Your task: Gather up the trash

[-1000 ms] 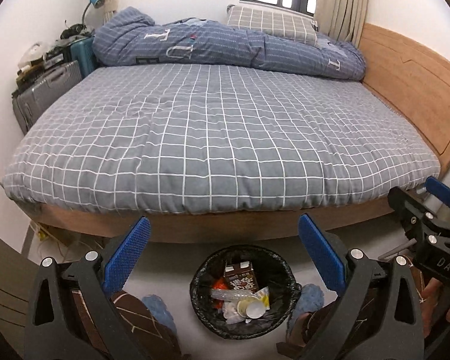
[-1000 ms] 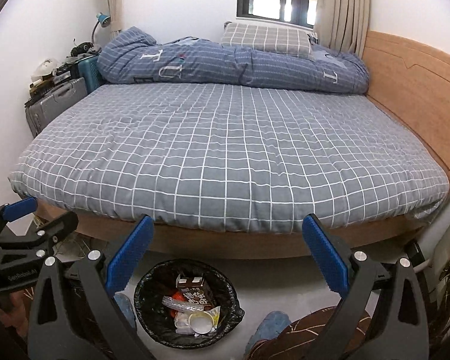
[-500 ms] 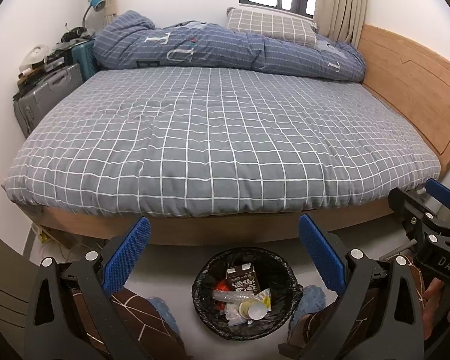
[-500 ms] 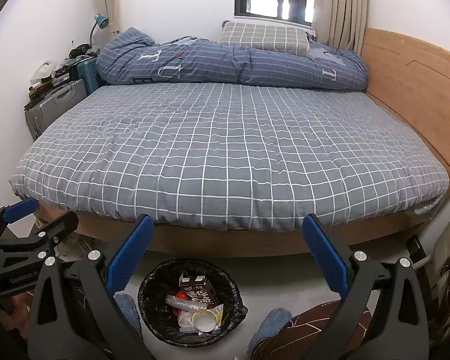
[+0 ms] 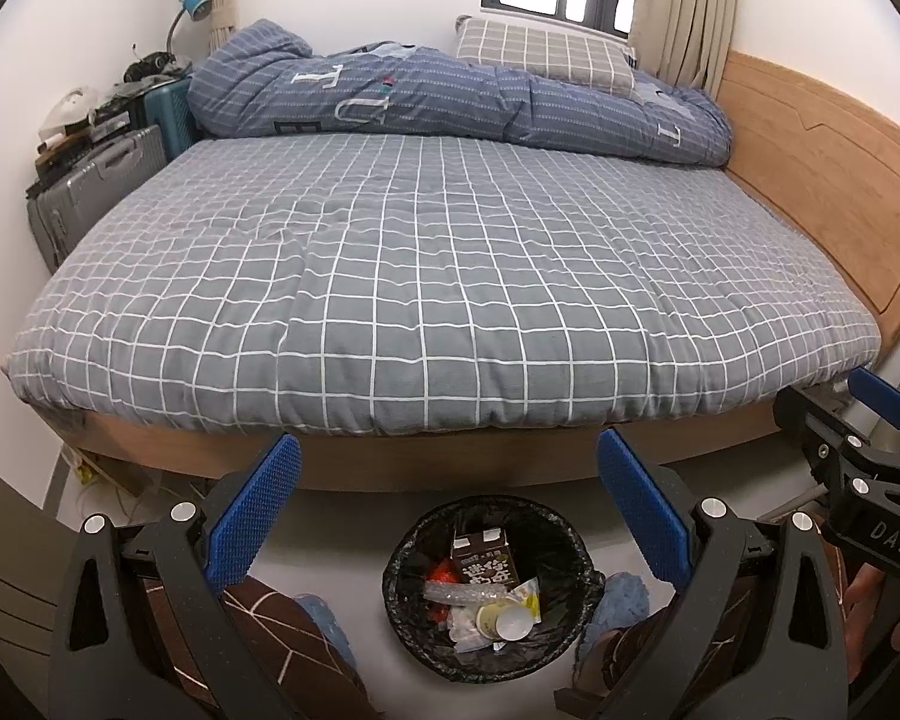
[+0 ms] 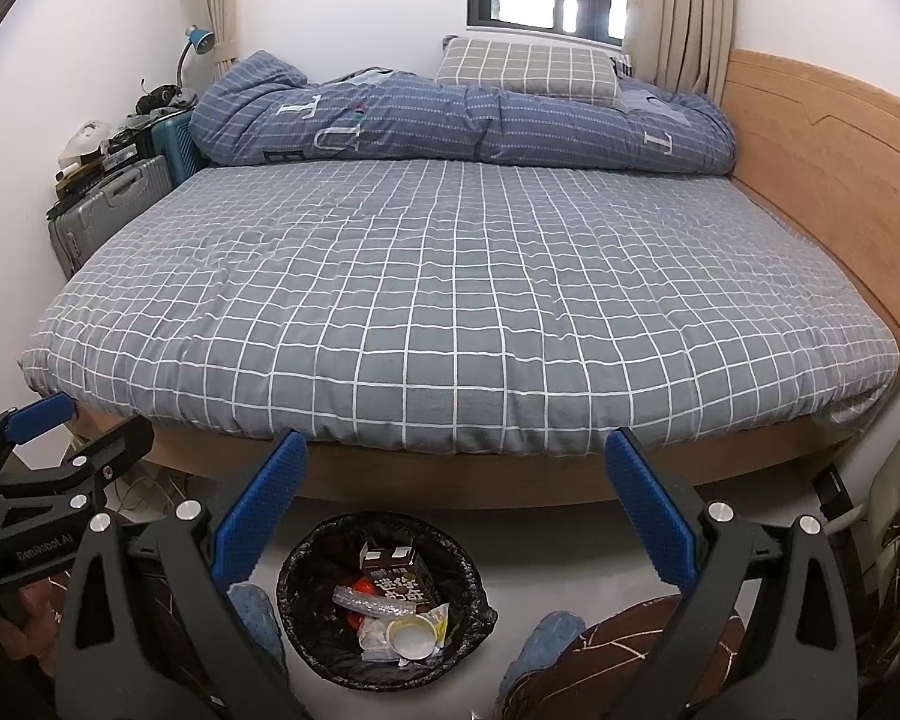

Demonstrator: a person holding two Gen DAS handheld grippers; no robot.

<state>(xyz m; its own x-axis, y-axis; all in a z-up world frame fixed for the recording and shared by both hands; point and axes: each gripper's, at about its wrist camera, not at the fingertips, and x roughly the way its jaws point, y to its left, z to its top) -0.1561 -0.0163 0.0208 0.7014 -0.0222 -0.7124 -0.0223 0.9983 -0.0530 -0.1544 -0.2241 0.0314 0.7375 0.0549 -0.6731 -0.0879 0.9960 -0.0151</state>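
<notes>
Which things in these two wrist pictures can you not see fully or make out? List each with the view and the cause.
- Bin bottom, both views: trash covers it.
- Carton print, both views: too small to read.
- Floor under the bed, both views: the frame hides it.
- Suitcase top, left view: clutter too small to name.

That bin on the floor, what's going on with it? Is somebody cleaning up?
Yes. A person holds a gripper in each hand over a black-lined trash bin on the floor in front of the bed. The left gripper and right gripper are both open and hold nothing. The bin already has trash in it: a brown drink carton, a crumpled plastic bottle and a paper cup. No trash shows on the bed.
</notes>
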